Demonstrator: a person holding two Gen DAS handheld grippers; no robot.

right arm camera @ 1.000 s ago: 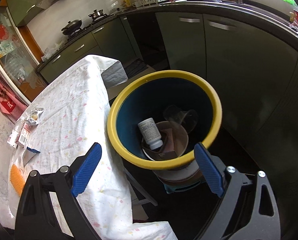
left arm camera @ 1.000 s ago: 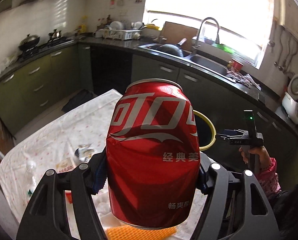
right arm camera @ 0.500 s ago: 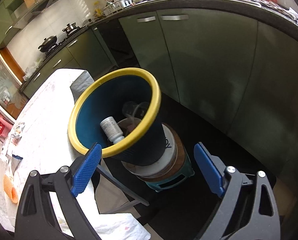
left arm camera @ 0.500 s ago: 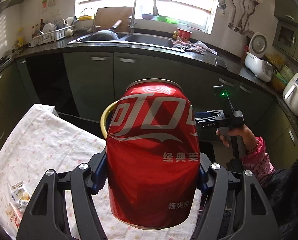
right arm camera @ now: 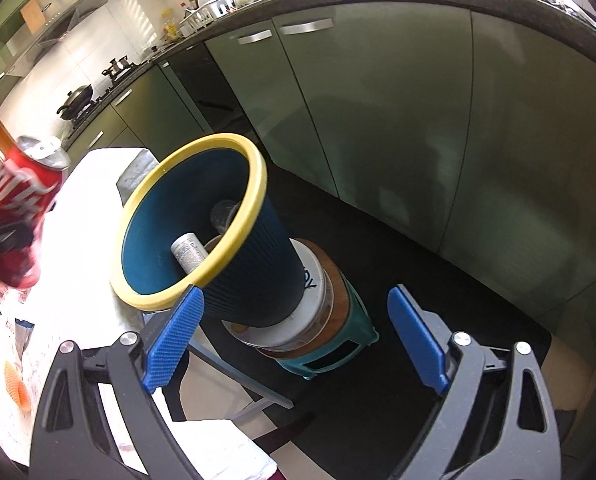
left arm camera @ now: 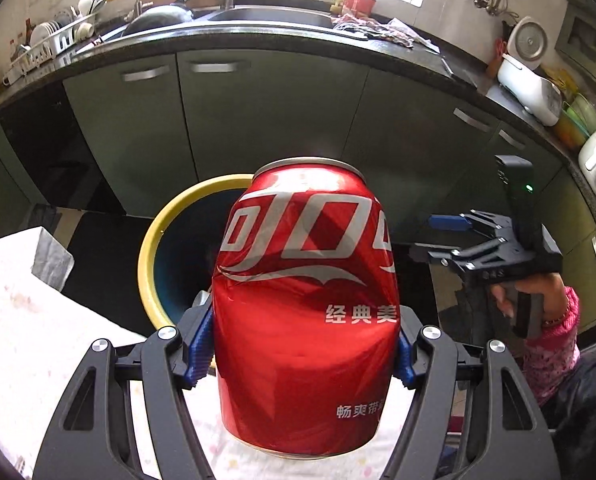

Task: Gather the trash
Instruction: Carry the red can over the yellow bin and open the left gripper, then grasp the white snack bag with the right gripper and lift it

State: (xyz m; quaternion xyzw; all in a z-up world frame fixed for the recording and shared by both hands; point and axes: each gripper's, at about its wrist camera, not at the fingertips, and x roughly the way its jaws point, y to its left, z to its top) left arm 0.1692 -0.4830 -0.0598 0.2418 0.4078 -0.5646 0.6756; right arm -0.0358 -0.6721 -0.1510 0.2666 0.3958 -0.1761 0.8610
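My left gripper [left arm camera: 298, 354] is shut on a dented red cola can [left arm camera: 305, 320] and holds it upright above the table edge, in front of the blue bin with a yellow rim [left arm camera: 154, 240]. The can also shows at the left edge of the right wrist view [right arm camera: 22, 192]. My right gripper [right arm camera: 294, 340] is open and empty, just right of the bin [right arm camera: 194, 220]; it also shows in the left wrist view [left arm camera: 457, 240]. The bin holds a white bottle [right arm camera: 188, 250] and other trash.
The bin stands on stacked stools [right arm camera: 329, 336] beside the table with a white flowered cloth [right arm camera: 82, 216]. An orange item [right arm camera: 16, 388] and wrappers lie on the table. Green cabinets [right arm camera: 377, 120] and a dark countertop with a sink [left arm camera: 258, 16] run behind.
My left gripper has swung with the can toward the bin, which is now closer and lower in its view. My right gripper has moved back and to the right of the bin.
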